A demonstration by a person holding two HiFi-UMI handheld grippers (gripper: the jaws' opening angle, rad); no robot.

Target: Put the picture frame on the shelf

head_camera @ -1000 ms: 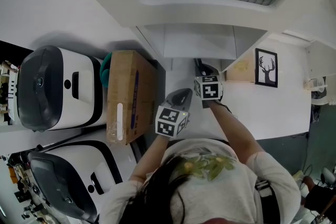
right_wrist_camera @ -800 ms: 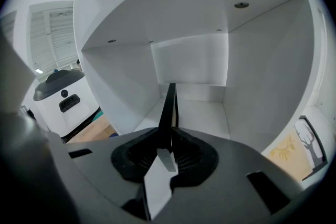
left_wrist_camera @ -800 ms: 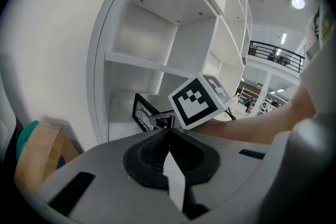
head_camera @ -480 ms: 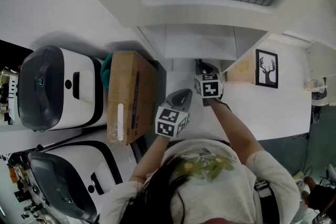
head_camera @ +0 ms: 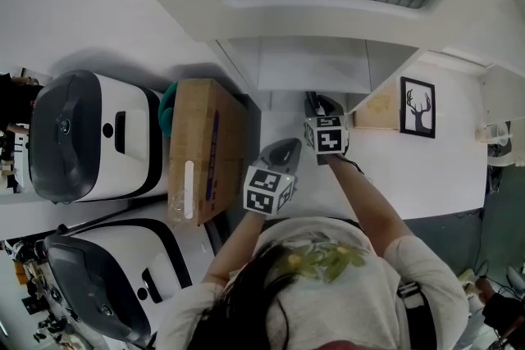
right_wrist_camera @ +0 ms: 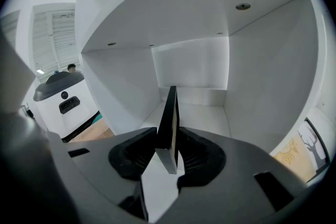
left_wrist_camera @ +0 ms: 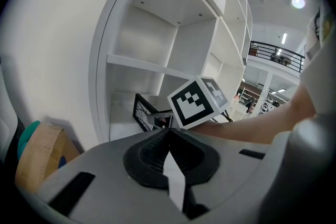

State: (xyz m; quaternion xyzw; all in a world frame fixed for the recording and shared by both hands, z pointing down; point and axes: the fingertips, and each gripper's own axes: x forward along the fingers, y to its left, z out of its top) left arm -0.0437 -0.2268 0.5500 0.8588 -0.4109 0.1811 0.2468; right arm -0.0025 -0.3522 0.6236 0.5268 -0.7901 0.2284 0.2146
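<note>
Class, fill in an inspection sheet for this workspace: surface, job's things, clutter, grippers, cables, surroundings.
Surface: white shelf compartment.
Job's things: picture frame stands edge-on on the compartment floor.
Clutter: cardboard box left of the shelf; deer picture right of it.
Grippers: right gripper jaws have just been opening, frame between them, not pressed; left gripper shut, empty.
Cables: nothing seen.
Surroundings: two white machines left of the box.

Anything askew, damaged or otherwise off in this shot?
Nothing spilled or damaged. The picture frame is edge-on, near upright, inside the shelf compartment, between the fingers of the right gripper, which have just been opening. The left gripper is shut and empty.
</note>
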